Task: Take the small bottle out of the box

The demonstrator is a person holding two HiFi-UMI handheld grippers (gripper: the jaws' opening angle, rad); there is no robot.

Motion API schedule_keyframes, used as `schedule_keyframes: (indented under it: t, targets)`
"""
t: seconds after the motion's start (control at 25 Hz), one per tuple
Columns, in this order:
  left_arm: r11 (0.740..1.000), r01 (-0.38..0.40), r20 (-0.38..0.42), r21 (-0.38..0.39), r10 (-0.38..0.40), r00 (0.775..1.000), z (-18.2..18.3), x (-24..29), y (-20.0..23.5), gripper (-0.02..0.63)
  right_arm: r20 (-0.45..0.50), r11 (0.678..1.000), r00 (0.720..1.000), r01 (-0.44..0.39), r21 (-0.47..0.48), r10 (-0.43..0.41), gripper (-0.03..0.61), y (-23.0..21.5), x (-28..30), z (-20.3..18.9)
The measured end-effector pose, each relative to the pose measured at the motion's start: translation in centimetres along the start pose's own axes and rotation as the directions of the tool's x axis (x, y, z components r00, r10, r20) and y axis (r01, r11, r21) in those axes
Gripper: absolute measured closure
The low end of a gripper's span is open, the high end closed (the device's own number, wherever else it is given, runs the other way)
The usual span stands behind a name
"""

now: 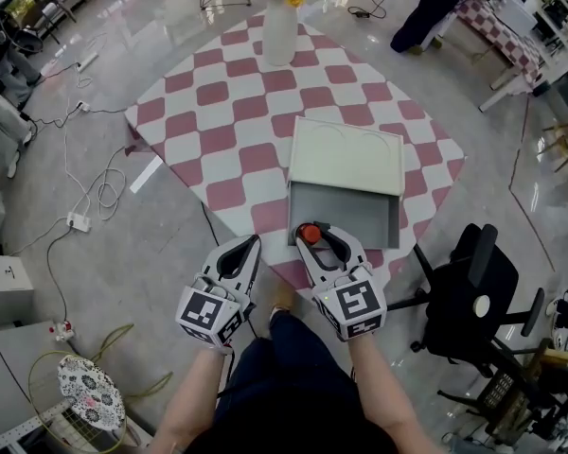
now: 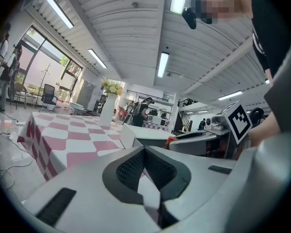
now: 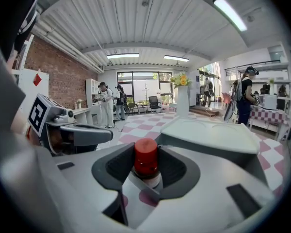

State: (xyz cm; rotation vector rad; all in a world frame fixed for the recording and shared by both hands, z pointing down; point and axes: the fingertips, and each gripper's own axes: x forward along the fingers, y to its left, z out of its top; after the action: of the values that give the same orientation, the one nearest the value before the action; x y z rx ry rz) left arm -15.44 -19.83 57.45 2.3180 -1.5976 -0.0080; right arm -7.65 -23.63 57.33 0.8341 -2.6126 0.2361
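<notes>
Right gripper view: the right tongs point(image 3: 145, 174) pinch the small bottle point(image 3: 146, 155) by its red cap, between their jaws in the box's point(image 3: 211, 136) near corner, while the left tongs point(image 2: 146, 171) alongside gape empty, and so high a hold might slip.

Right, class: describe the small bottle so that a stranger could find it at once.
Find the table with the pink-and-white checked cloth, then the open grey box at its near corner. The small bottle is at the box's near left corner, between the jaws of the right claw; its bright red cap stands out against the grey.
</notes>
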Motion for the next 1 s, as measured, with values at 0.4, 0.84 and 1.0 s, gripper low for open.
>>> schedule_keyframes:
  t: [0.4, 0.84, 1.0]
  targets:
    - [0.999, 0.029, 0.009, 0.029, -0.029, 1.000, 1.8, 0.9, -0.6, 0.609, 0.044, 0.998, 0.998, 0.037, 0.042, -0.038, 0.430, -1.9, -2.0, 0.8]
    - [0.990, 0.108, 0.040, 0.092, -0.112, 0.993, 5.5, 4.5, -3.0, 0.609, 0.086, 0.993, 0.993, 0.079, 0.088, -0.087, 0.430, -6.0, -5.3, 2.6]
    - [0.985, 0.130, 0.039, 0.112, -0.135, 0.990, 6.5, 5.5, -3.7, 0.609, 0.095, 0.993, 0.992, 0.075, 0.096, -0.084, 0.430, -6.8, -6.1, 3.2]
